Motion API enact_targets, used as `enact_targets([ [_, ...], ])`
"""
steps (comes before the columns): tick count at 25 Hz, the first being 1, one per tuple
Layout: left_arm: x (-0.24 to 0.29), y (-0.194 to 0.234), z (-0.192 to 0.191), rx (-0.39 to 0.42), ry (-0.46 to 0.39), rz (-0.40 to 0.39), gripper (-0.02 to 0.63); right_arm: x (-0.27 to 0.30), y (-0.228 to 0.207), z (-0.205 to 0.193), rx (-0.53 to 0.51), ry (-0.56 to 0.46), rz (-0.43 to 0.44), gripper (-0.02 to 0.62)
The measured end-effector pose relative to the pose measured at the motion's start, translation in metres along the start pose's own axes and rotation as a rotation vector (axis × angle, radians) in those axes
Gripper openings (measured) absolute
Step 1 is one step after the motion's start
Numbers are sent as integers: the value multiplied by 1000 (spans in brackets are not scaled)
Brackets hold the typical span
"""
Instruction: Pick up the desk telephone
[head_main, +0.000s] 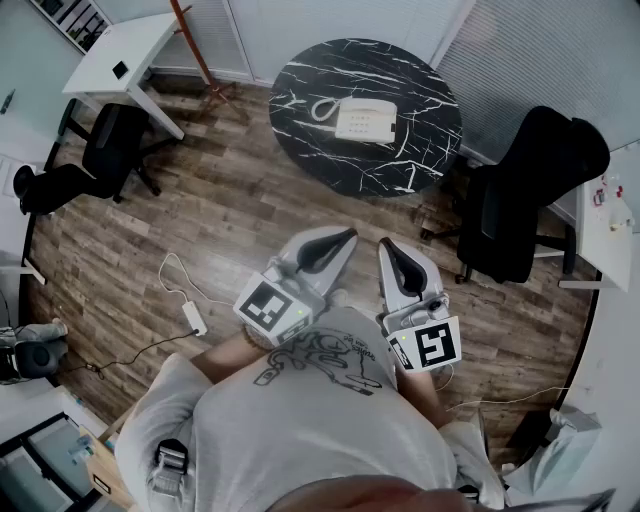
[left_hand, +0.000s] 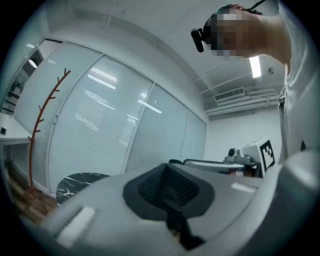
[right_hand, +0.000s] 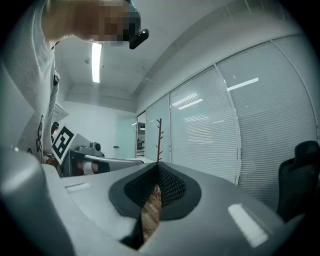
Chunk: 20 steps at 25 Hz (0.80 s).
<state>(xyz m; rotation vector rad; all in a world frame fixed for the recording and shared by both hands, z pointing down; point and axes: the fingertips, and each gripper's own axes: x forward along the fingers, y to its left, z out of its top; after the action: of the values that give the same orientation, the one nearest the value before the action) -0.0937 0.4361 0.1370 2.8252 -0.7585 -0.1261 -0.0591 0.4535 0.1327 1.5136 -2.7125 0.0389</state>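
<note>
We hold our left hand-held gripper (head_main: 343, 238) level above the wooden floor (head_main: 230, 200), its jaws pressed together with nothing between them. Well ahead of it and a little to its right, the desk telephone (head_main: 366, 119) sits on the round black marbled counter (head_main: 415, 150), its coiled cord (head_main: 322, 108) looping off the left side. Just beside the left one, our right hand-held gripper (head_main: 386, 246) is likewise closed and empty, the telephone far beyond its tips. A black office chair (head_main: 525, 195) stands ahead to its right
</note>
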Motion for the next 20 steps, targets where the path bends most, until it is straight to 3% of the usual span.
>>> enact_targets([
  [20, 26, -21, -19, -27, 21, 23, 2, -28, -21, -9, 30, -23, 15, 6],
])
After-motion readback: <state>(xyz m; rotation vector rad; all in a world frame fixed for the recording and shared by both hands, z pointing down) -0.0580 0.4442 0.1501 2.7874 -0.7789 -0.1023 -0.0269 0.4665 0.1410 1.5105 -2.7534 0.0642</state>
